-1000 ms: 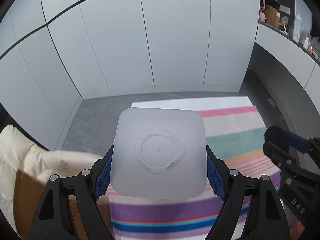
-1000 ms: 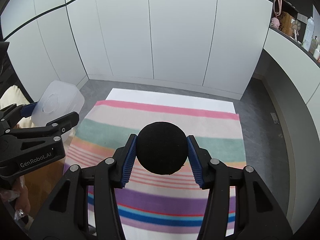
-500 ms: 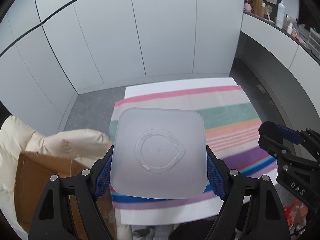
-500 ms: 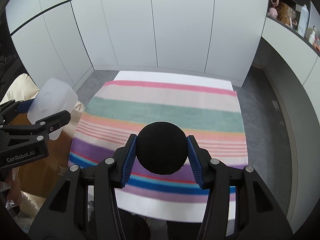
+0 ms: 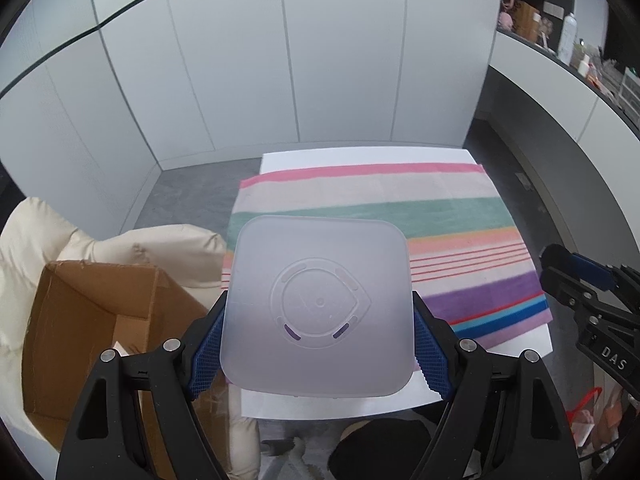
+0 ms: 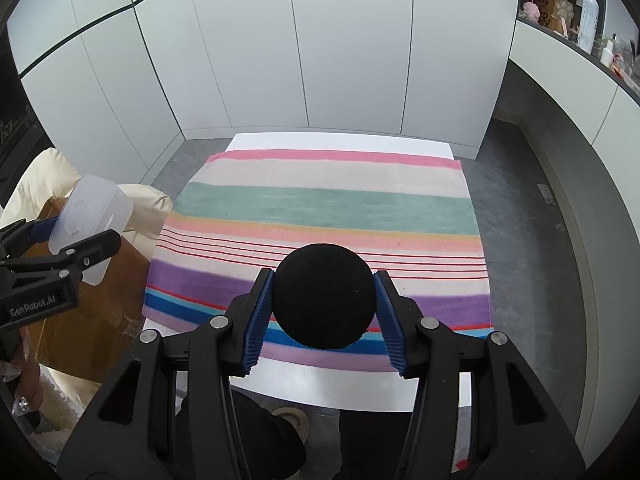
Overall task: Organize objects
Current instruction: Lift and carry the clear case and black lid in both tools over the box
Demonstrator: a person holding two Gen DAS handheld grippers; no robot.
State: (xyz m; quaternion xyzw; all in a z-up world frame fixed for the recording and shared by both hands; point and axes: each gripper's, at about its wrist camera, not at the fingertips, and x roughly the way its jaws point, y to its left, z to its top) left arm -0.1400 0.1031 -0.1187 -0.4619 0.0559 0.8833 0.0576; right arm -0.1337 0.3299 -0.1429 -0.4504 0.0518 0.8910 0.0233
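Observation:
My left gripper (image 5: pixel 318 344) is shut on a frosted translucent plastic container (image 5: pixel 318 304), its square base with a raised ring mark facing the camera; both blue pads press its sides. The same container (image 6: pixel 92 216) shows at the left edge of the right wrist view, above a cardboard box. My right gripper (image 6: pixel 324 308) is shut on a black foam ball (image 6: pixel 324 296), held above the near edge of a striped cloth (image 6: pixel 320 204). The ball (image 5: pixel 554 254) and the right gripper's fingers (image 5: pixel 588 270) also show at the right of the left wrist view.
The striped cloth (image 5: pixel 380 220) covers a white table (image 6: pixel 320 388). An open cardboard box (image 5: pixel 92 320) sits on a cream cushion (image 5: pixel 132 244) to the table's left. White cabinet doors (image 6: pixel 320 60) stand behind, and a shelf with bottles (image 6: pixel 588 12) runs along the right. A person's dark legs show below.
Both grippers have drawn back from the table with their loads, so the whole striped cloth, the table's near edge and more of the cardboard box have come into view.

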